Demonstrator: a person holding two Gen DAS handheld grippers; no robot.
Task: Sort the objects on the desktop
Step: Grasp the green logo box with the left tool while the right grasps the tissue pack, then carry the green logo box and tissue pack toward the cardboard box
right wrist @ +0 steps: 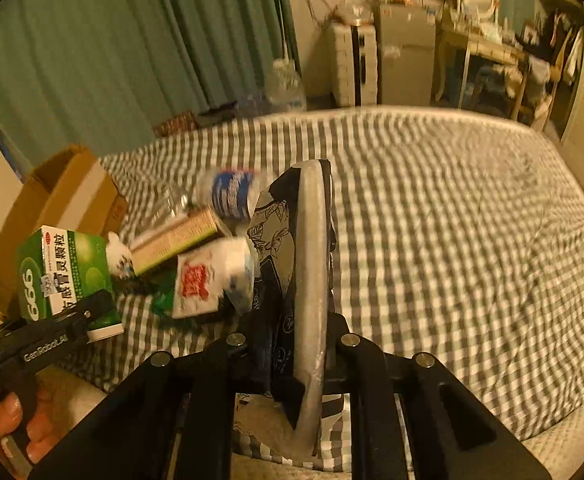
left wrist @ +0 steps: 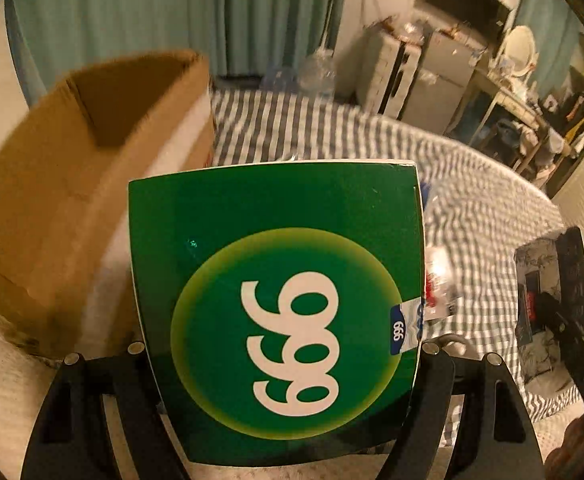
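Observation:
My left gripper (left wrist: 280, 354) is shut on a green box (left wrist: 276, 280) printed with a white 999, held off the bed; the box hides the fingertips. In the right wrist view the same green box (right wrist: 64, 276) hangs at the left in the left gripper (right wrist: 74, 322). My right gripper (right wrist: 292, 340) is shut on a flat case (right wrist: 312, 240) with a dark floral pattern and a grey edge, standing on edge between the fingers. That case (left wrist: 540, 280) also shows at the right of the left wrist view. The pictures are blurred.
An open cardboard box (left wrist: 92, 152) stands at the left on the checked bed cover (right wrist: 452, 220). A heap lies beside the case: a blue-labelled bottle (right wrist: 232, 192), a long beige carton (right wrist: 176, 240) and a white packet with red print (right wrist: 200, 280). A hand (right wrist: 8, 420) grips the left tool.

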